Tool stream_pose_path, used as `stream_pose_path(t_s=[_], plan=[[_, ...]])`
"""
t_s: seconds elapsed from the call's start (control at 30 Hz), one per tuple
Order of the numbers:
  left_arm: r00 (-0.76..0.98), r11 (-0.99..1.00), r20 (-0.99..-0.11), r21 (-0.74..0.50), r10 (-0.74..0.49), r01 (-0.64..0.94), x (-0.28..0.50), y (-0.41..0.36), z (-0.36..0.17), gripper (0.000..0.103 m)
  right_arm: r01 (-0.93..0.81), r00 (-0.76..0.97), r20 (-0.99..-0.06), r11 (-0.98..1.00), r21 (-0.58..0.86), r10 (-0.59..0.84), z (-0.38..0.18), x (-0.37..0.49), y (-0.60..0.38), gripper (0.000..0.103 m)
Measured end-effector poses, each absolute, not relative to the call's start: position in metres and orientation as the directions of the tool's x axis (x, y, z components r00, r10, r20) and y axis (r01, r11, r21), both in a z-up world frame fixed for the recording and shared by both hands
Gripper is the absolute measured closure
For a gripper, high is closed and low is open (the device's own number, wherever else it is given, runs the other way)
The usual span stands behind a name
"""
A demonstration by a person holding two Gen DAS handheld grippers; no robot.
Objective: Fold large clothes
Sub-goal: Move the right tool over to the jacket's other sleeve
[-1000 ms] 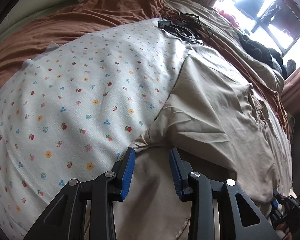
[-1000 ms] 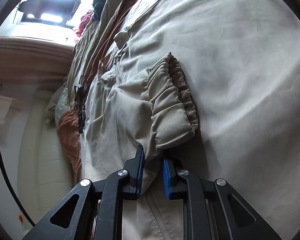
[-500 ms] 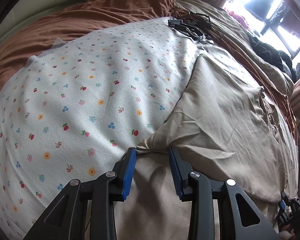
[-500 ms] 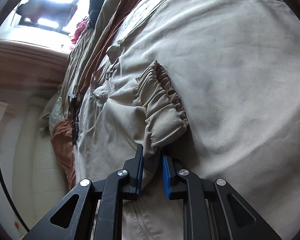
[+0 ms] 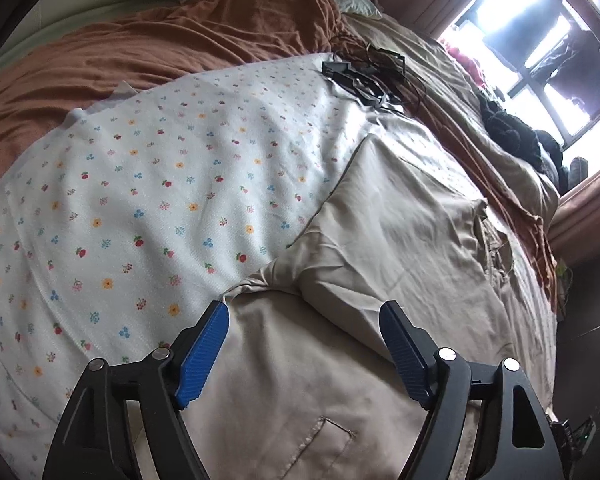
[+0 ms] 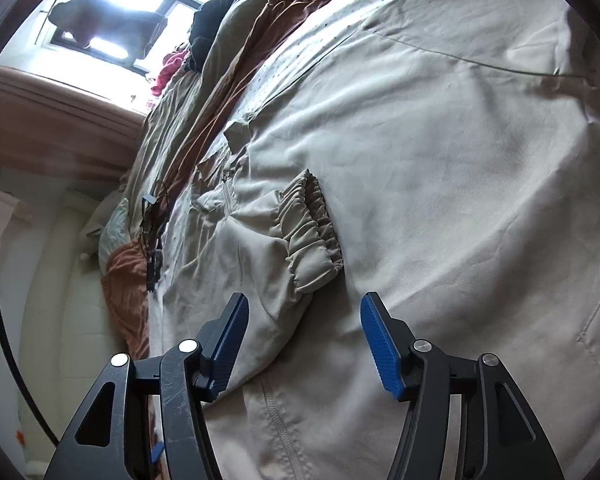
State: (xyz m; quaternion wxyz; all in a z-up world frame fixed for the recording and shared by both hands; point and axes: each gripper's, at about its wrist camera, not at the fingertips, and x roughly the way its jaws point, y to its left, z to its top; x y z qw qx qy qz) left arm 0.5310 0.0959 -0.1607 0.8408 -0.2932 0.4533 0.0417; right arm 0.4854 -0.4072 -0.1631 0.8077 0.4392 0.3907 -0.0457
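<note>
Left wrist view, beige jacket point(image 5: 400, 248) cut off below, sleeve end hidden

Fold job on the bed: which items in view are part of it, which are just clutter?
Job:
- beige jacket
- its folded-in sleeve with elastic cuff
- left gripper, jaws opening, off the fabric
- right gripper, jaws opening, off the fabric

Lying about:
- floral sheet
- brown blanket
- black cables
- dark clothes by window

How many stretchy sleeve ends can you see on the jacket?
1. The gathered cuff lies folded across the middle of the beige jacket, just ahead of the right gripper, whose jaws are opening. The other cuff may be hidden.
</note>
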Motion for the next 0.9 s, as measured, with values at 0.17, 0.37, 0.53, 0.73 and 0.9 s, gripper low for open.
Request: stream_pose_path(t_s=[0.17, 0.37, 0.53, 0.73, 0.9], plan=[[0.635, 0.773, -0.736, -0.537, -0.234, -0.338, 0.516, 0.108, -0.14, 0.024, 0.352, 0.713, -0.671, 0.722, 0.595, 0.205, -0.128, 0.47, -0.402, 0.022], [0.672, 0.76, -0.686, -0.585, -0.279, -0.282, 0.504, 0.106, -0.119, 0.024, 0.337, 0.735, -0.672, 0.814, 0.474, 0.087, -0.094, 0.446, -0.395, 0.022], [0.695, 0.795, -0.643, -0.582, -0.322, -0.169, 0.503, 0.092, -0.096, 0.024, 0.332, 0.765, -0.643, 0.836, 0.437, 0.032, -0.061, 0.419, -0.398, 0.014], [0.716, 0.782, -0.544, -0.624, -0.438, 0.004, 0.496, 0.055, -0.071, 0.019, 0.421, 0.728, -0.682, 0.827, 0.371, -0.065, -0.048, 0.391, -0.408, 0.006], [0.772, 0.856, -0.465, -0.482, -0.433, 0.189, 0.474, 0.015, -0.035, 0.0, 0.474, 0.711, -0.689, 0.821, 0.318, -0.144, -0.043, 0.365, -0.419, 0.005]])
